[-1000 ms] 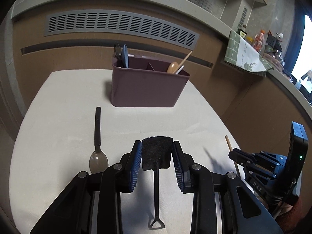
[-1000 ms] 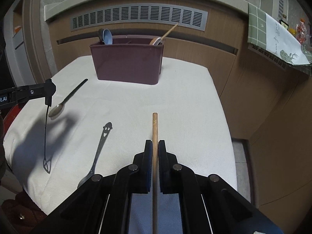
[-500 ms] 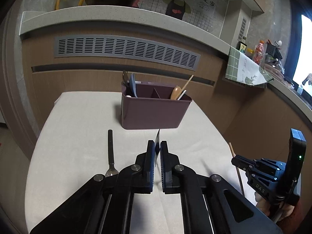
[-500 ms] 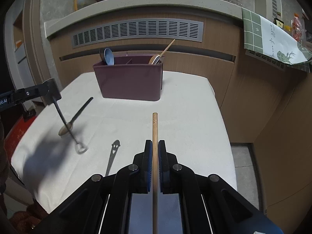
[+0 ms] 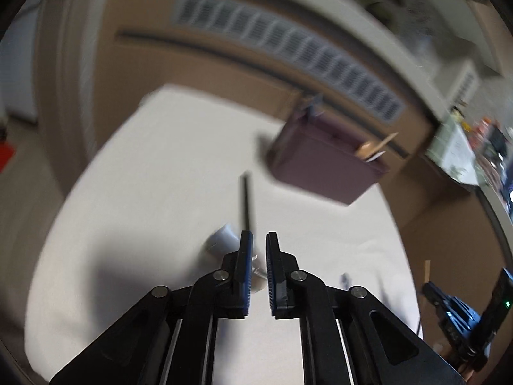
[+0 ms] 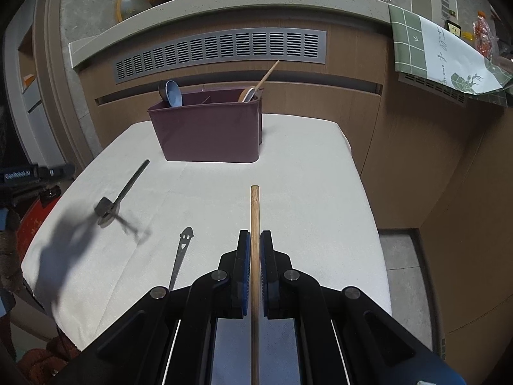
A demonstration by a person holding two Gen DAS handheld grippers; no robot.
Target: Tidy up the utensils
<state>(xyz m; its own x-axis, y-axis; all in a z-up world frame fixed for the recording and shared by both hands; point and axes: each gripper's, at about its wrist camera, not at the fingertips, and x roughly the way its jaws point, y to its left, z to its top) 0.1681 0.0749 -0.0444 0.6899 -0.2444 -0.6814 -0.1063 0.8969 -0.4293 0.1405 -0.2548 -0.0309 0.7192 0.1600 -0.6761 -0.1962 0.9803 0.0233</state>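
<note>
Only "GenRobot.AI" on left tongs (image 6: 69, 170) reads.

White cloth-covered bench (image 6: 304, 166) before a wood-panelled wall with a grey slatted vent (image 6: 221, 51); green checked towel (image 6: 442, 57) hangs at upper right, beneath a speckled ledge (image 6: 224, 0).
</note>
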